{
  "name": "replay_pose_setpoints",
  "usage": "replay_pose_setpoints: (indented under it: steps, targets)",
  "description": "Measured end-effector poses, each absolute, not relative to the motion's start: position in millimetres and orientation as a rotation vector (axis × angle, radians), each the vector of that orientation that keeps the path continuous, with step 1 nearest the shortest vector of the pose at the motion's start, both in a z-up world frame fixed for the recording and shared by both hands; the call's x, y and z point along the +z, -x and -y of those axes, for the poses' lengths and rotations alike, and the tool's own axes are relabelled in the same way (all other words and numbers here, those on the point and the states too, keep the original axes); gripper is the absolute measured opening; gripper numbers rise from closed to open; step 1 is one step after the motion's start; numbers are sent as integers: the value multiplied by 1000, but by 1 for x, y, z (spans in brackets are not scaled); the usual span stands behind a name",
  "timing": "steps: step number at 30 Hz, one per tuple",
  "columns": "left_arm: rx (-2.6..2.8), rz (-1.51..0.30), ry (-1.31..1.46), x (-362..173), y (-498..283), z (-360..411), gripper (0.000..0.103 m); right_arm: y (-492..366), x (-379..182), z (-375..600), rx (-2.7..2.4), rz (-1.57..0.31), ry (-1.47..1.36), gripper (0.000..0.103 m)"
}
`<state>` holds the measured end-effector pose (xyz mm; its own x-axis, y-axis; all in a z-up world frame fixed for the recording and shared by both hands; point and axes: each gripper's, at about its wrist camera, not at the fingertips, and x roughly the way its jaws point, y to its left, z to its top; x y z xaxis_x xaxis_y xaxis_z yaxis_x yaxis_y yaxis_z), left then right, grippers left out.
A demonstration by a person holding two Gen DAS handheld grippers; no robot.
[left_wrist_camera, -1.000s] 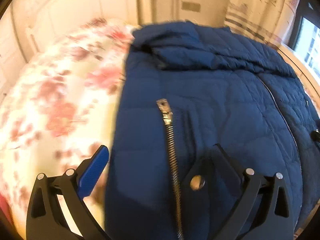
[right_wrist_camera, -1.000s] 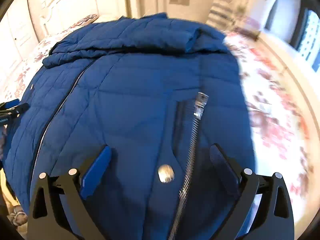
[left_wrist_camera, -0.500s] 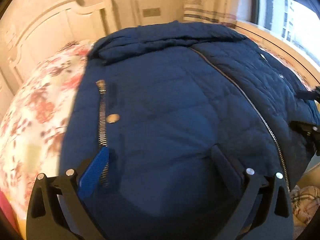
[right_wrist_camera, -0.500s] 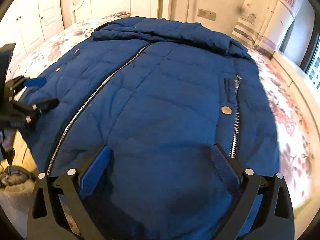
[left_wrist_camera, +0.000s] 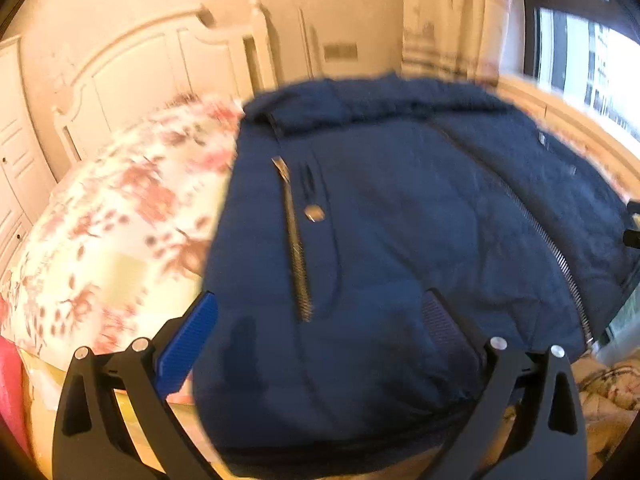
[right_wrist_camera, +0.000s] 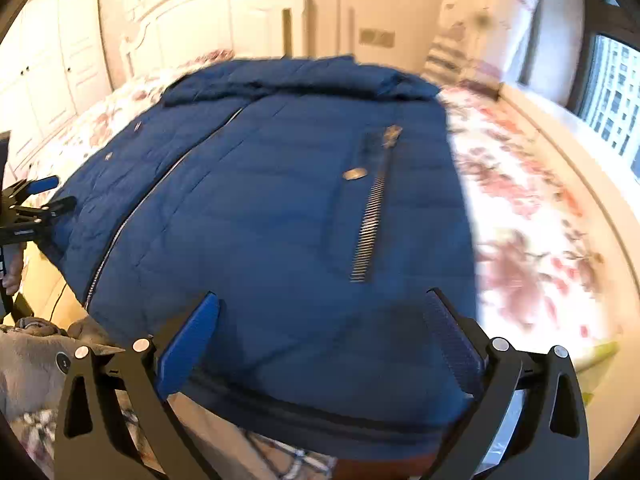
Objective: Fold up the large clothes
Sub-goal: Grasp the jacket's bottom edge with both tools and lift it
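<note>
on the floral bed (right_wrist_camera: 532, 216) the blue jacket (right_wrist_camera: 272, 216) lies flat, front up and zipped, its hem at the bed's near edge. no fold shows yet, so by my judgement the whole folding is left to do. its long axis runs away from both cameras, collar toward the headboard (left_wrist_camera: 160, 68). left hand-held gripper (left_wrist_camera: 316, 340) and right hand-held gripper (right_wrist_camera: 320, 332) are both spread wide over the hem, grasping nothing.

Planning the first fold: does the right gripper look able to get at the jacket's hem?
Probably yes. The right gripper is open, and the jacket hem lies between its fingers with nothing over it.
</note>
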<state>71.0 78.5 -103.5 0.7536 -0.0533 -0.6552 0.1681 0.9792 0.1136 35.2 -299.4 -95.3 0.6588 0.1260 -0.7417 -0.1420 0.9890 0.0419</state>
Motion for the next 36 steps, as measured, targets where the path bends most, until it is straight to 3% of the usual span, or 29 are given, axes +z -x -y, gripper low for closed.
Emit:
replay_pose_setpoints:
  steps: [6,9,10,13,19,24,25,26,27,29,32,36]
  targets:
    - [-29,-786,-59,-115,-80,-128,101,-24,-111,356,87,-874,-173,96]
    - [-94,-822,18,-122,-76,-139,100,-15,-112,340,126,-849,-91,85]
    - [-119,-824,16,-123,-72,-137,100,-14,-112,334,151,-847,-83,75]
    - [-170,-822,-23,-128,-63,-128,96,-13,-114,326,149,-844,-42,75]
    - [-157,-825,-43,-132,-64,-126,101,-14,-116,321,117,-830,-10,77]
    - [-219,-825,-85,-127,-58,-114,68,-16,-119,315,95,-805,-6,83]
    - [-234,-819,-87,-126,-56,-114,63,-13,-118,312,106,-792,15,76]
    - [-247,-813,-85,-125,-54,-113,51,-10,-117,308,119,-781,29,62]
    - [-272,-805,-76,-123,-52,-112,37,-8,-115,307,119,-775,30,55]
    - [-289,-786,-71,-119,-47,-109,26,-4,-113,304,123,-759,22,39]
    - [-344,-750,-2,-110,-40,-117,21,2,-105,310,164,-742,-44,25]
    - [-410,-713,73,-84,-17,-139,20,28,-77,314,297,-688,-98,21]
